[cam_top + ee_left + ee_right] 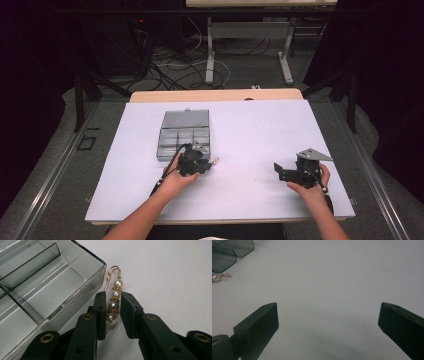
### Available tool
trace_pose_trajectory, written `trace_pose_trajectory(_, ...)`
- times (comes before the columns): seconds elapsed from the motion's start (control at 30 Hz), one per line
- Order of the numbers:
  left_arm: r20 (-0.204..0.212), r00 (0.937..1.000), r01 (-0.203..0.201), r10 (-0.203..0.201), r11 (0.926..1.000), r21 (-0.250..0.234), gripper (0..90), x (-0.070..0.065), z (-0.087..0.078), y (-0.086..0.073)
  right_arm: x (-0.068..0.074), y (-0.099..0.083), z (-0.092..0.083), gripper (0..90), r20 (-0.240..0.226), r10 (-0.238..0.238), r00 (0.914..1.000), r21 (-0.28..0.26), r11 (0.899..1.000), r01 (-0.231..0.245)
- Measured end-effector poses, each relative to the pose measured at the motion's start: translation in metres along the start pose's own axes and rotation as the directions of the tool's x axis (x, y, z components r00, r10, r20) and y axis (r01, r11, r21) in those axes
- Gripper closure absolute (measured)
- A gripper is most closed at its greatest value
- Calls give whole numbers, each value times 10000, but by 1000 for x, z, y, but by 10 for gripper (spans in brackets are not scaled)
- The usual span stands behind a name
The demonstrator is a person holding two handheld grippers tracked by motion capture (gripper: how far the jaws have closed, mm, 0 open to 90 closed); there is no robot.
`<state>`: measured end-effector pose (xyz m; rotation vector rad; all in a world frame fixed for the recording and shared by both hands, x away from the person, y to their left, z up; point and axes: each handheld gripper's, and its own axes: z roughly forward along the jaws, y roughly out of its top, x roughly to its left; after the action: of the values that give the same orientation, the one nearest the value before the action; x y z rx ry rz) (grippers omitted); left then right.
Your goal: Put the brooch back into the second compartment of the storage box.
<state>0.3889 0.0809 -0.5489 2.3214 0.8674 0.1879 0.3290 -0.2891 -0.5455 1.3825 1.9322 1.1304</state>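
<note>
Surface: one tabletop (260,145), covered in plain white, with a strip of pale wood showing along its far edge. Room: dark all round you; grey floor, a tangle of cables (170,67) on the floor beyond the tabletop, and the grey legs of a second table (247,45) further back.

Items on the tabletop, counted:
- One clear grey plastic organiser box (184,134), lid standing open at the back, divided into several compartments; from the left gripper view the near ones look bare.
- One gold pin (113,298) strung with four pearls parted by small gold rings, with a hooked loop at its far end. It lies on the white surface just beside the near right corner of the box, outside it.

Tools, counted: two.
- Your left gripper (113,315) sits at the near right corner of the box; its jaws are closed in on the pearl pin, one on each side of the beads.
- Your right gripper (280,170) rests well apart at the right of the tabletop, its jaws spread wide over bare white surface, holding nothing.
</note>
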Motion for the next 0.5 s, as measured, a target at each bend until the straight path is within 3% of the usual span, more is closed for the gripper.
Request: trace_pose_trajectory(0.5,-155,9987,-478,480,9988,97,791,-3,1,1,-1,-1,1,31,-25,155,9999,57,9999,-154)
